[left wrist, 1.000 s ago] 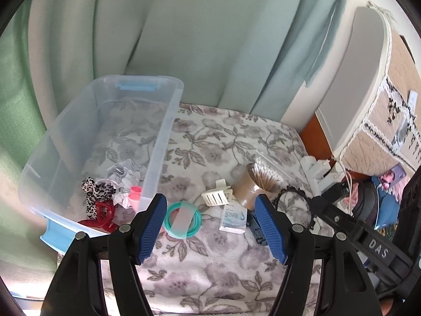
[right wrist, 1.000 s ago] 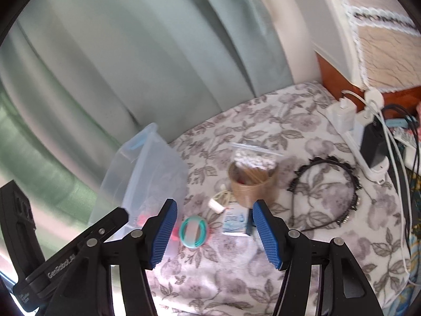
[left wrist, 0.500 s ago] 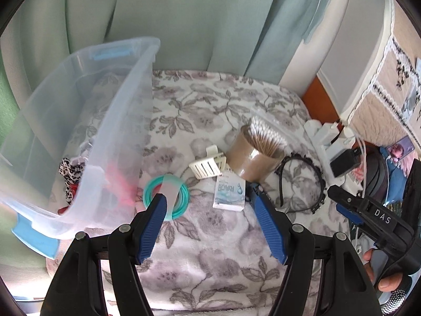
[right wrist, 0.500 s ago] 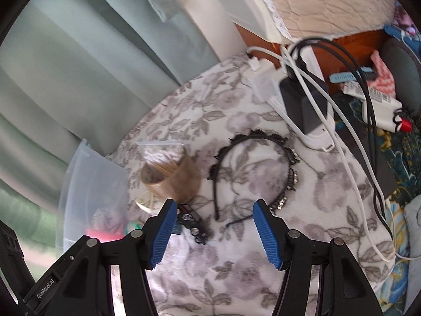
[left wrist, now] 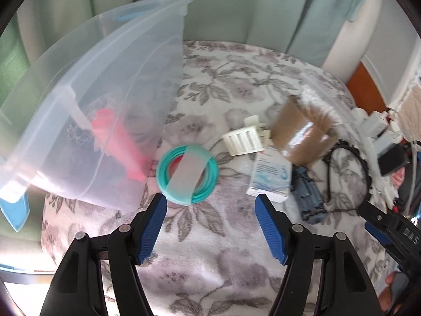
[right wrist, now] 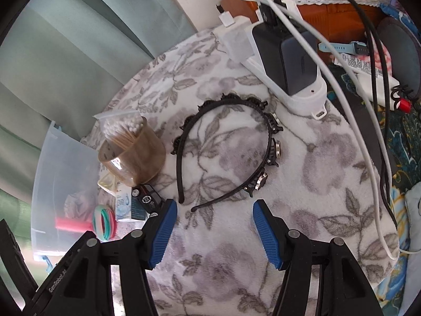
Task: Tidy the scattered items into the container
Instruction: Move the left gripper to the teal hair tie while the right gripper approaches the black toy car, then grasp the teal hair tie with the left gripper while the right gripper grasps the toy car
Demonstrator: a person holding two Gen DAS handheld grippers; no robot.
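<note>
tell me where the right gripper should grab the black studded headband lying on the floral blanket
Take the black studded headband on its thin plain leg, coming straight down from above with the right gripper. It lies flat, and that leg is narrow, free of studs and nearest the open jaws.

Clear plastic container (left wrist: 86,100) at 9 o'clock on the floral cloth, pink tube (left wrist: 118,144) visible through its wall. Teal ring bundle (left wrist: 187,173) lies flat just beside it, centre. At 3 o'clock: white clip (left wrist: 243,141), small box (left wrist: 271,176), brown cup of cotton swabs (right wrist: 131,152). Black headband (right wrist: 231,152) flat, open end toward 6.
</note>
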